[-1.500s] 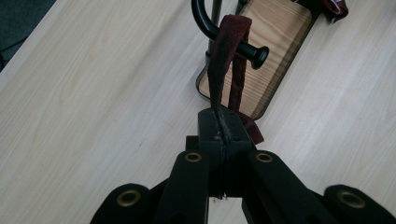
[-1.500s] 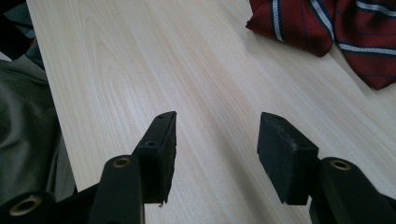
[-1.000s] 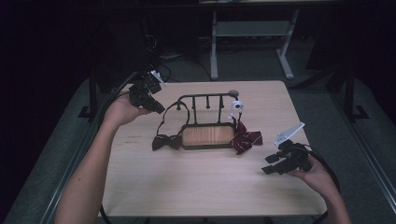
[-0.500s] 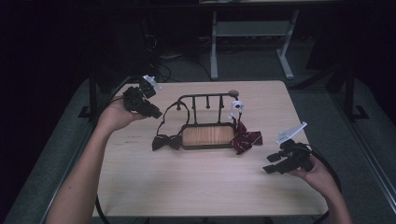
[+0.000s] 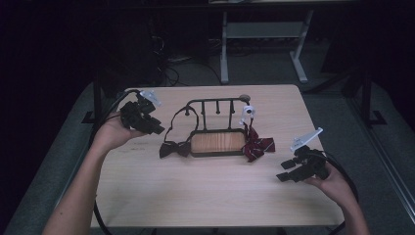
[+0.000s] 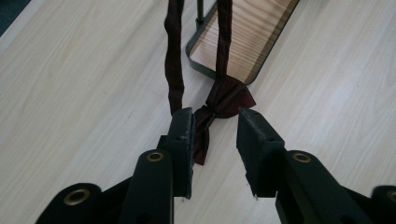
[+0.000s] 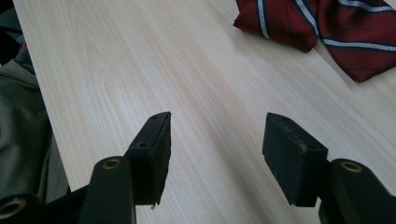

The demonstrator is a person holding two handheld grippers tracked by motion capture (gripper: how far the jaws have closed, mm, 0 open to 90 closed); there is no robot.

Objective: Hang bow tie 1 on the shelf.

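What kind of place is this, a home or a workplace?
Probably a lab or workshop, not a home. A plain wooden table stands in a dark room, loose cables lie on the floor behind it, and a metal bench frame stands beyond.

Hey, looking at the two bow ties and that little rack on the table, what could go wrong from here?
1. The dark bow tie has its strap looped over the rack. If the open left gripper grabs the tie and pulls, the light rack might tip or slide.

2. The strap runs right past one jaw, so closing may catch the strap instead of the bow.

3. The striped bow tie leans against the rack's tray; a shifted rack could drag it along.
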